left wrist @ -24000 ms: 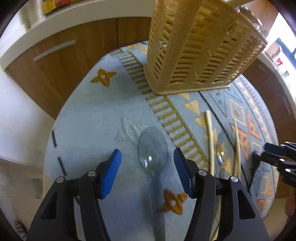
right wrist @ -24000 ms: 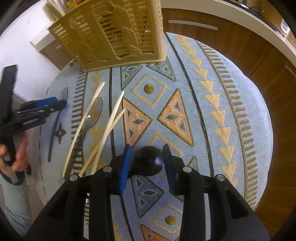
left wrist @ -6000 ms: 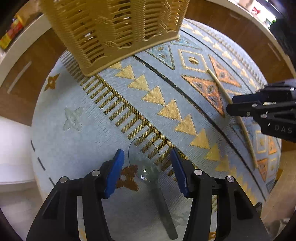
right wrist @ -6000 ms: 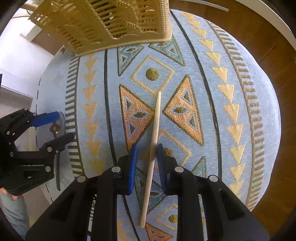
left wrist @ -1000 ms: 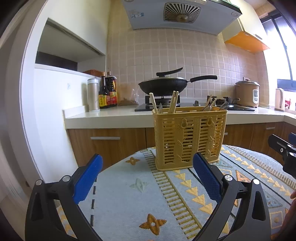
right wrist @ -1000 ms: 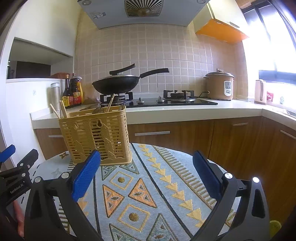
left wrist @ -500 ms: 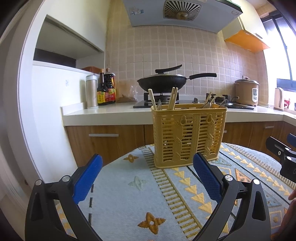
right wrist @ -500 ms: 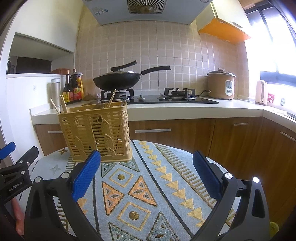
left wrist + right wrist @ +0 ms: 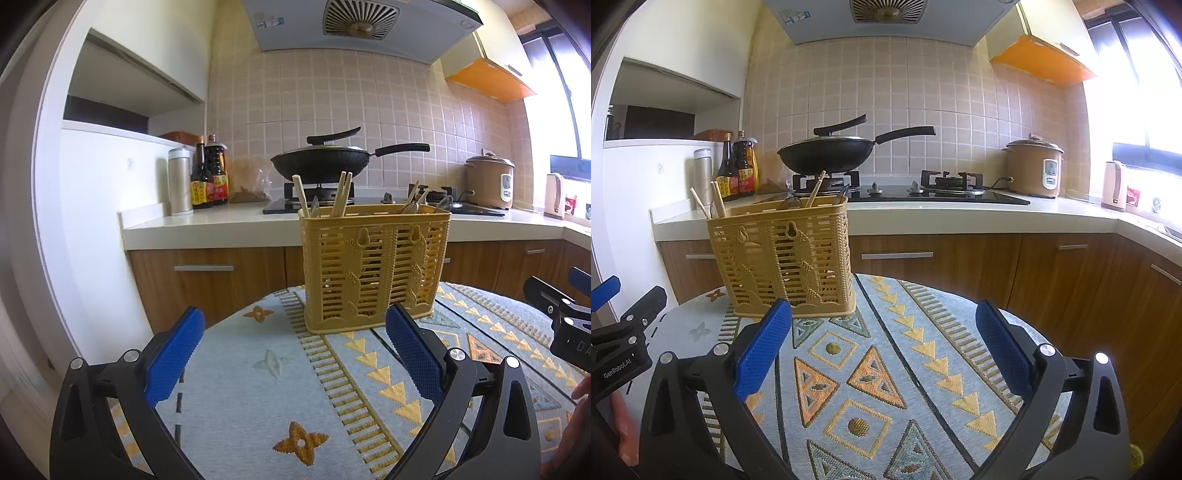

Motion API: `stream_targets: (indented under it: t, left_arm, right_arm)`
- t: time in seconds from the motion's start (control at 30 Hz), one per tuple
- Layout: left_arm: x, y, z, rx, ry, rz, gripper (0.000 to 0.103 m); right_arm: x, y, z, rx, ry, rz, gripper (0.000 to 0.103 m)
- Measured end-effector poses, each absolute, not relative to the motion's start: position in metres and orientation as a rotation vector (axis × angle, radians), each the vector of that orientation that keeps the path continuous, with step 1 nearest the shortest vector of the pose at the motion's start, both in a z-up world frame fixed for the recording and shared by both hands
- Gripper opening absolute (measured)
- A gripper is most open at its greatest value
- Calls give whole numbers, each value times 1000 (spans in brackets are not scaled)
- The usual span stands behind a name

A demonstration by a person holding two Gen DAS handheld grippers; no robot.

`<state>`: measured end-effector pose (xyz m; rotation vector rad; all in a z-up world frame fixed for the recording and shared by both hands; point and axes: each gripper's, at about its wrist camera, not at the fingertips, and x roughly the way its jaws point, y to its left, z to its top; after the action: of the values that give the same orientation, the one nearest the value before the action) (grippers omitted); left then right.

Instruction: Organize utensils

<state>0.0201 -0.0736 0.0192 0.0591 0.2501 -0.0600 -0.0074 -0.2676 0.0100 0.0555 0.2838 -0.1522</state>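
Observation:
A yellow slotted utensil basket [image 9: 373, 273] stands upright at the far side of the round patterned table [image 9: 258, 398]. Wooden chopsticks [image 9: 341, 194] and dark spoon handles [image 9: 413, 205] stick out of its top. It also shows in the right wrist view [image 9: 783, 258], with chopsticks [image 9: 718, 199] at its left end. My left gripper [image 9: 293, 354] is open and empty, held level in front of the basket. My right gripper [image 9: 882, 350] is open and empty over the table, right of the basket. No loose utensil shows on the cloth.
Behind the table runs a kitchen counter [image 9: 221, 225] with a black wok [image 9: 319, 160] on the stove, sauce bottles [image 9: 208, 177], a metal canister [image 9: 180, 181] and a rice cooker [image 9: 1034, 168]. Wooden cabinets [image 9: 960, 266] stand below. A white wall [image 9: 81, 240] is at left.
Both grippers stay open and level; the view has crept slightly nearer the basket. Since six seconds ago, the spoon and chopstick are gone from the cloth.

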Motion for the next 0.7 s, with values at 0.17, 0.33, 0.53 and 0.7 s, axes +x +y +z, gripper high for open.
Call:
stream_targets:
  t: [0.17, 0.33, 0.53, 0.7]
  left_arm:
    - [22, -73, 19, 53, 261, -63, 95]
    - [23, -71, 19, 52, 268, -64, 95]
    - [25, -69, 19, 43, 278, -63, 95]
    - [25, -69, 19, 47, 281, -62, 95]
  right_arm:
    - [-6, -268, 9, 54, 290, -157, 95]
    - [-7, -267, 9, 51, 289, -158, 95]
    - [-5, -266, 9, 49, 303, -158, 95]
    - [-5, -266, 9, 46, 300, -159, 95]
